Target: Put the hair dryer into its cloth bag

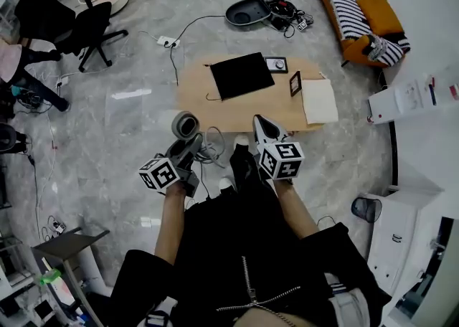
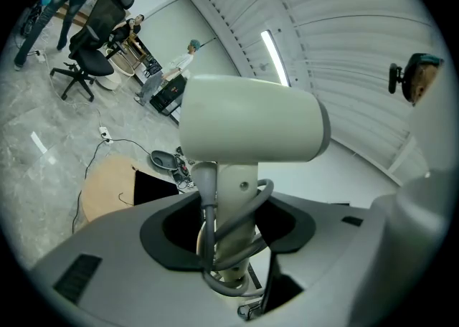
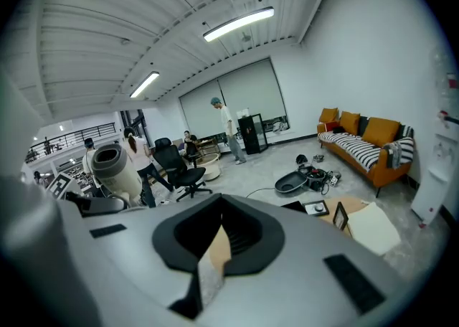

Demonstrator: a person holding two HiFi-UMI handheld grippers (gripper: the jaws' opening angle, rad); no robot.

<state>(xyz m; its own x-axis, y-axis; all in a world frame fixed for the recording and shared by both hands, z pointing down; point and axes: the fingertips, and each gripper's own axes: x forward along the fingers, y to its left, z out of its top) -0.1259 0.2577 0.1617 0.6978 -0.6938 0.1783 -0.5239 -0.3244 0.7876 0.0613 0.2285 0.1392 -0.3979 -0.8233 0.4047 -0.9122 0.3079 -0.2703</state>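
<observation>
The left gripper (image 2: 229, 247) is clamped on the handle of the hair dryer (image 2: 251, 121), its jaws part-way closed against the handle with the cord (image 2: 264, 193) looped round it between them; the barrel stands above the jaws, crosswise to them; the right gripper (image 3: 215, 247) has its jaws together with nothing between them. In the head view both are held in front of the person's body, the left gripper (image 1: 188, 148) with the hair dryer (image 1: 185, 126) short of the near edge of the low wooden table (image 1: 201, 100), the right gripper (image 1: 264, 128) just beside it. The black cloth bag (image 1: 242, 74) lies flat on the table, well apart from the dryer; drawstrings trail from its left side, so its mouth is probably there. The step in hand looks like carrying the dryer to the bag; insertion has not begun. Next, the right gripper would likely need to open, pinch one layer at the mouth and lift it, so the left can feed the dryer in.
</observation>
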